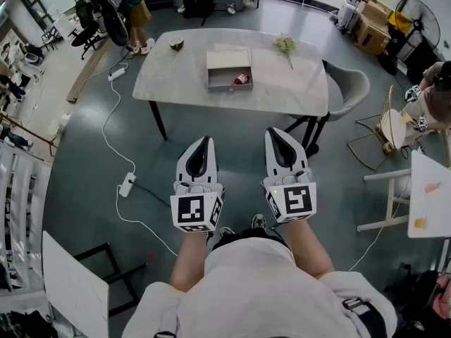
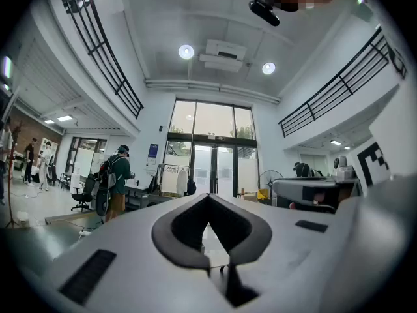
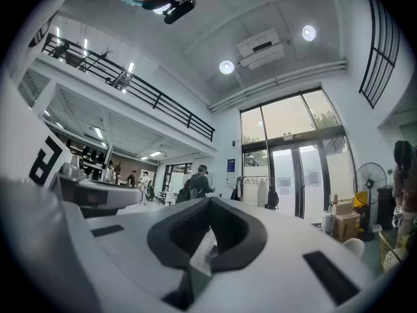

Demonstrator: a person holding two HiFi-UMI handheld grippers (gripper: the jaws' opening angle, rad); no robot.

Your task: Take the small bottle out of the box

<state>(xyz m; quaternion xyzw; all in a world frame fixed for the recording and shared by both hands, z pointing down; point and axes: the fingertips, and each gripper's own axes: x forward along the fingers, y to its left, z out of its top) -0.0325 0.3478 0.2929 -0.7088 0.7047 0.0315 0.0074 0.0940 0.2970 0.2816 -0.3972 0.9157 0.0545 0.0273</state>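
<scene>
One pale table (image 1: pixel 176 76) on grey floor (image 1: pixel 84 153), box (image 1: pixel 224 60) atop.

Your right gripper (image 3: pixel 210 202) looks level across a tall hall, its jaws closed tip to tip with nothing between them. Past them a person with a backpack (image 3: pixel 195 182) stands near the glass doors (image 3: pixel 293 168). A fan (image 3: pixel 370 176) stands far right.

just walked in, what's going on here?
A person holds a claw in each hand: the left claw and the right claw are both shut, empty and pointing level. The person stands back from the table, with both claws well short of it. The box sits open on the table, with the small bottle lying inside it, not yet taken out.
</scene>
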